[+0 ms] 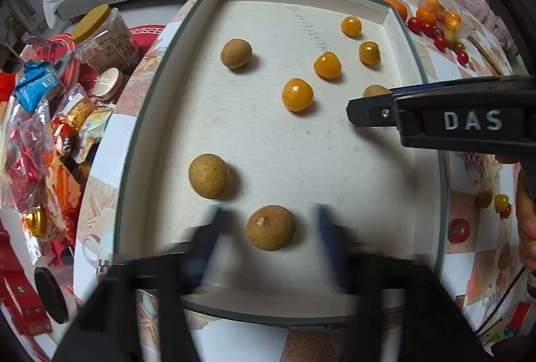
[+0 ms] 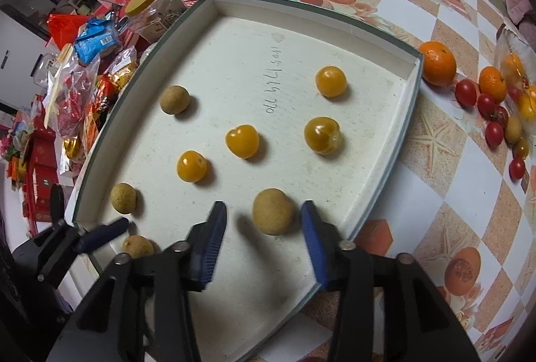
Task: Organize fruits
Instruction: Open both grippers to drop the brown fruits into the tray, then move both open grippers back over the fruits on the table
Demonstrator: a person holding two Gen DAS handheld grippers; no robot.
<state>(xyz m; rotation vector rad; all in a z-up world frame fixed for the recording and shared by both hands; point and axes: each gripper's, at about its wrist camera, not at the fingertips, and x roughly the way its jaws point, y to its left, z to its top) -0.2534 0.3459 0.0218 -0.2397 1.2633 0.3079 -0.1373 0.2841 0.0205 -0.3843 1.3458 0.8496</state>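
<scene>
Since both grippers, left [image 1: 268, 238] and right [image 2: 264, 228], stand open around longans [image 1: 270, 228] in the tray [image 1: 140, 127], pinch each thin, brittle shell gently across its middle.

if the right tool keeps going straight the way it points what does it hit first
Most likely the brown fruit lying in the tray: it sits right between the right tool's open fingers, not touched by either. Depth is hard to judge, so the fingertips might meet the tray floor beside it instead.

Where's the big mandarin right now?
Right wrist view, upper right: the mandarin sits on the tablecloth just outside the tray's far right corner, with cherry tomatoes beside it to the right.
</scene>
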